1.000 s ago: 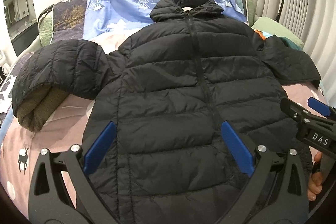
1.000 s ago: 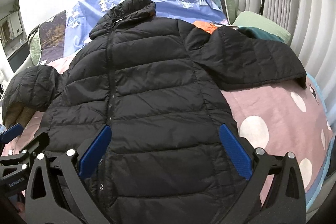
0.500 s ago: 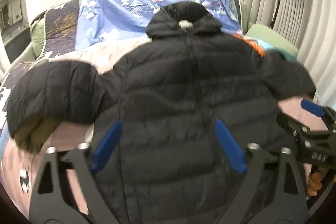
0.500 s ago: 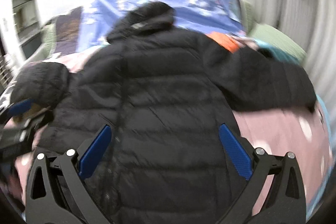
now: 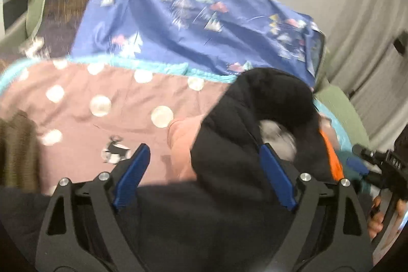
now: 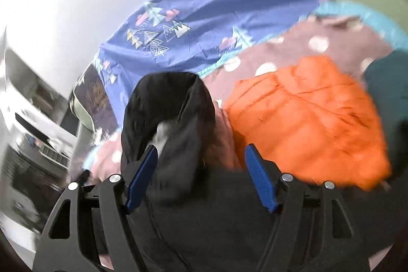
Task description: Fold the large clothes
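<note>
Collar of black quilted puffer jacket (image 5: pixel 255 124) lies just ahead of both claws; left claw (image 5: pixel 204 175) spread, just widening; right claw (image 6: pixel 201 180) spread, just narrowing, collar fabric between blue pads (image 6: pixel 260 182), pinch unclear.

Each hand-held gripper is a black frame of flat plastic arms with triangular cut-outs. On the left gripper (image 5: pixel 204 176), two long fingers (image 5: pixel 131 176) wear royal-blue ribbed pads on their inner faces. Round silver screw heads (image 5: pixel 104 176) sit in pairs at the pivots behind each pad. The right gripper (image 6: pixel 201 179) has the same build: blue pads, black arms, silver screws. Seen from the left gripper's side, its body carries small white lettering, too blurred to read.
</note>
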Demonstrator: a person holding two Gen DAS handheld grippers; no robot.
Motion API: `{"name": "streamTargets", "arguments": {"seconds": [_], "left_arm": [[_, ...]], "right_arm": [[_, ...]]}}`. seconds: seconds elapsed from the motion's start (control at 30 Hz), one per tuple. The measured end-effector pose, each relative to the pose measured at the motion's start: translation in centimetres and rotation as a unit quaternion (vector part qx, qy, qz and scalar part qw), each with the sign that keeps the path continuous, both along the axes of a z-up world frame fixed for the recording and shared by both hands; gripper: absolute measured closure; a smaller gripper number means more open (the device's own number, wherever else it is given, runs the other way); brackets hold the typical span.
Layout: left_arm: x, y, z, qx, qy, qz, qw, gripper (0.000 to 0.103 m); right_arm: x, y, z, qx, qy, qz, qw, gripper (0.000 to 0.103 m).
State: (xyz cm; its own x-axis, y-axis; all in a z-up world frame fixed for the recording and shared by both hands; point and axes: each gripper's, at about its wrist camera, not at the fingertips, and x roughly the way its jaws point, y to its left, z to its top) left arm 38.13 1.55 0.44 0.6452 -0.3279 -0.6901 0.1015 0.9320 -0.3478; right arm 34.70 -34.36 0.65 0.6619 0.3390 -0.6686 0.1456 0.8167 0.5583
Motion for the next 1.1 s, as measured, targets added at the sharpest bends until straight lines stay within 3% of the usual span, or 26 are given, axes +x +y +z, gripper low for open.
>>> {"name": "streamTargets", "arguments": {"seconds": [0.13, 0.23, 0.3, 0.33, 0.37, 0.43, 0.47, 0.6, 0.7, 0.73, 0.77, 0.8, 0.83, 0.97, 1.03, 1.1], "left_arm": [[5.1, -0.3, -3.6, -0.075, 0.04, 0.001, 0.9964, 0.014], [7.1, -2.5, -5.4, -0.06, 0.05, -0.011, 0.9969, 0.016], [7.4, -4.0, -5.9, -0.049, 0.043, -0.03, 0.9974, 0.043], [7.3, -4.5, -5.8, -0.054, 0.038, -0.053, 0.9964, 0.079], [7.1, -5.0, -5.4, -0.056, 0.035, -0.067, 0.9956, 0.091], [5.8, -5.3, -3.5, -0.05, -0.004, -0.09, 0.9947, 0.093], [4.2, -5.1, -1.6, -0.045, -0.042, -0.101, 0.9929, 0.093], [-2.6, -2.6, 3.0, -0.057, -0.136, -0.124, 0.9812, 0.092], [-9.5, 0.6, 4.4, -0.073, -0.192, -0.132, 0.9698, 0.074], [-12.7, 2.0, 4.8, -0.076, -0.211, -0.131, 0.9656, 0.054], [-14.8, 2.7, 4.9, -0.075, -0.22, -0.13, 0.9639, 0.042], [-17.6, 3.9, 4.8, -0.075, -0.23, -0.131, 0.9616, 0.04], [-19.7, 4.9, 4.7, -0.076, -0.236, -0.134, 0.9596, 0.039], [-24.3, 6.3, 3.3, -0.052, -0.231, -0.146, 0.9606, 0.039], [-23.9, 5.2, 2.8, -0.045, -0.211, -0.153, 0.9645, 0.053], [-22.6, 2.5, 2.1, -0.029, -0.18, -0.163, 0.9696, 0.058]], "right_arm": [[4.7, 1.4, -1.6, 0.003, 0.005, 0.021, 1.0, 0.03], [6.6, 2.0, -3.1, 0.024, 0.005, 0.017, 1.0, 0.034], [7.1, 2.7, -3.4, 0.029, -0.009, 0.022, 0.999, 0.086], [7.0, 3.1, -3.2, 0.028, -0.02, 0.028, 0.999, 0.094], [6.6, 3.3, -2.6, 0.024, -0.039, 0.034, 0.998, 0.096], [4.8, 3.9, -0.6, 0.012, -0.099, 0.06, 0.993, 0.097], [3.5, 4.2, 0.7, 0.005, -0.128, 0.074, 0.989, 0.097], [-3.9, 4.7, 4.5, -0.03, -0.217, 0.128, 0.967, 0.097], [-11.0, 4.9, 5.0, -0.083, -0.254, 0.177, 0.947, 0.097], [-14.2, 5.0, 4.3, -0.118, -0.249, 0.182, 0.944, 0.094], [-16.3, 4.8, 3.5, -0.139, -0.24, 0.178, 0.944, 0.076], [-18.0, 4.4, 2.7, -0.148, -0.232, 0.17, 0.946, 0.056], [-20.1, 3.6, 1.5, -0.154, -0.218, 0.149, 0.952, 0.05], [-23.9, 1.4, -1.0, -0.131, -0.172, 0.074, 0.974, 0.049], [-23.8, 2.1, -1.2, -0.114, -0.165, 0.064, 0.978, 0.05], [-23.5, 4.0, -1.5, -0.091, -0.157, 0.068, 0.981, 0.054]]}}
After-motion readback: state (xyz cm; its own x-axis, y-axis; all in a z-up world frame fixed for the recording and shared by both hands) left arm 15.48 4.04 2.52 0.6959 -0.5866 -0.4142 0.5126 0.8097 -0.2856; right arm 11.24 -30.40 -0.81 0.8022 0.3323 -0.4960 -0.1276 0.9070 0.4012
